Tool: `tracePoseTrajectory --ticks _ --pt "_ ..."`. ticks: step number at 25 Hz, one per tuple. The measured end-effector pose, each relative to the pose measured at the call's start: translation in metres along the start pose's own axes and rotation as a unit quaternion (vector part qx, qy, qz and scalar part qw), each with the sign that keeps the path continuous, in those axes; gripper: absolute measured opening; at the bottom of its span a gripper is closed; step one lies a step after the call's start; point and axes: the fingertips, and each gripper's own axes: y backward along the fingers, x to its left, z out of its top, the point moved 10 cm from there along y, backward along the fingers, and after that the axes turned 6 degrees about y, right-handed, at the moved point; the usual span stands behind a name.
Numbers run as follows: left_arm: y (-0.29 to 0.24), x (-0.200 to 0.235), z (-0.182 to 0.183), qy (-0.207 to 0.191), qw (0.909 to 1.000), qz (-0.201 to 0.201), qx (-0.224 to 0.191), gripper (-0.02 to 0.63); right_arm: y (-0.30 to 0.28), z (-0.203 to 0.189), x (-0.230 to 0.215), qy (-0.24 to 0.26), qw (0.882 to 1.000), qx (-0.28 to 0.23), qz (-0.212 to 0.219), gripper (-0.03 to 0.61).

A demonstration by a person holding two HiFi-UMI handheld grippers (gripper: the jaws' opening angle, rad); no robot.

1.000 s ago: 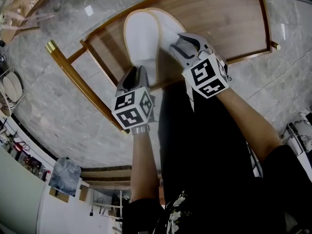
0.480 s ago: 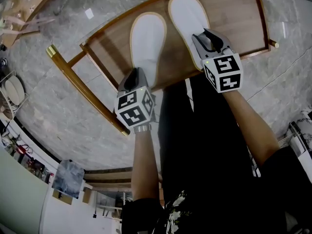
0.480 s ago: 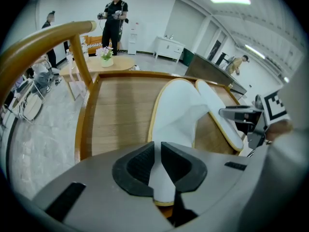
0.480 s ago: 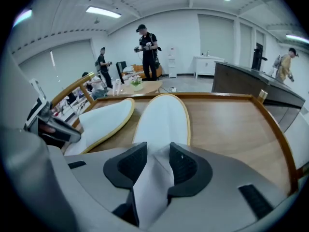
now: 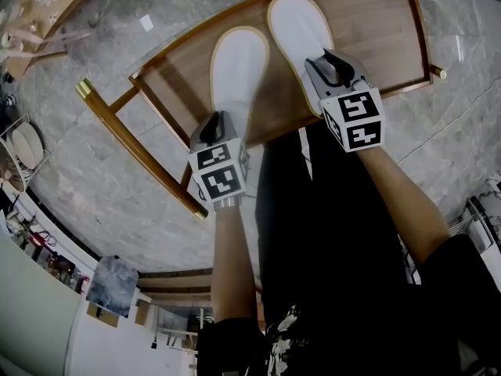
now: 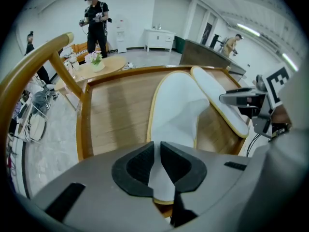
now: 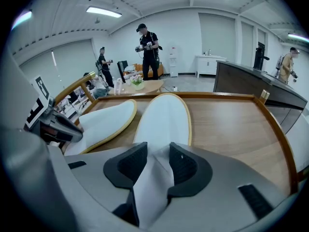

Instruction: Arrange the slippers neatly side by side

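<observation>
Two white slippers lie side by side on the table (image 5: 376,22). Left gripper (image 6: 157,163) jaws, just closing, pinch the left slipper (image 5: 239,65) heel. Right gripper (image 7: 155,166) is clamped on the right slipper (image 5: 297,26) heel.

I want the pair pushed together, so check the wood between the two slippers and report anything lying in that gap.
Nothing visible lies there. Between the left slipper and the right slipper the head view shows only a narrow strip of the bare wooden top; the right gripper view shows the same.
</observation>
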Motion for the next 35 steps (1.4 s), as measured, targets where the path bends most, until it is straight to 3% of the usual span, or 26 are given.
tracePoseTrajectory --ticks 5,8,12,18,21,30,35 --pt "0.0 -0.004 -0.001 -0.009 0.9998 0.014 -0.012 0.034 0.0 0.0 -0.001 0.0 1.0 0.0 0.003 0.135" --pt "0.001 -0.006 -0.002 0.014 0.9993 0.025 -0.023 0.029 0.0 0.0 -0.003 -0.004 1.0 -0.001 0.013 0.135" --pt "0.002 -0.008 -0.001 0.092 0.9948 0.033 -0.026 0.031 0.001 0.001 -0.007 -0.013 1.0 0.0 0.026 0.135" --pt "-0.001 -0.024 0.002 0.215 0.9761 0.007 -0.032 0.069 0.003 0.0 -0.011 -0.014 0.999 -0.002 0.04 0.135" --pt "-0.004 -0.042 0.008 0.221 0.9747 -0.004 -0.035 0.144 0.002 0.001 -0.012 -0.01 0.999 -0.002 0.049 0.135" --pt "-0.012 -0.083 0.017 0.262 0.9639 -0.036 -0.031 0.146 -0.005 0.01 -0.02 -0.001 0.997 -0.001 0.077 0.132" --pt "-0.011 -0.089 0.015 0.26 0.9644 -0.037 -0.034 0.146 -0.01 0.016 -0.02 -0.017 0.997 -0.009 0.072 0.129"
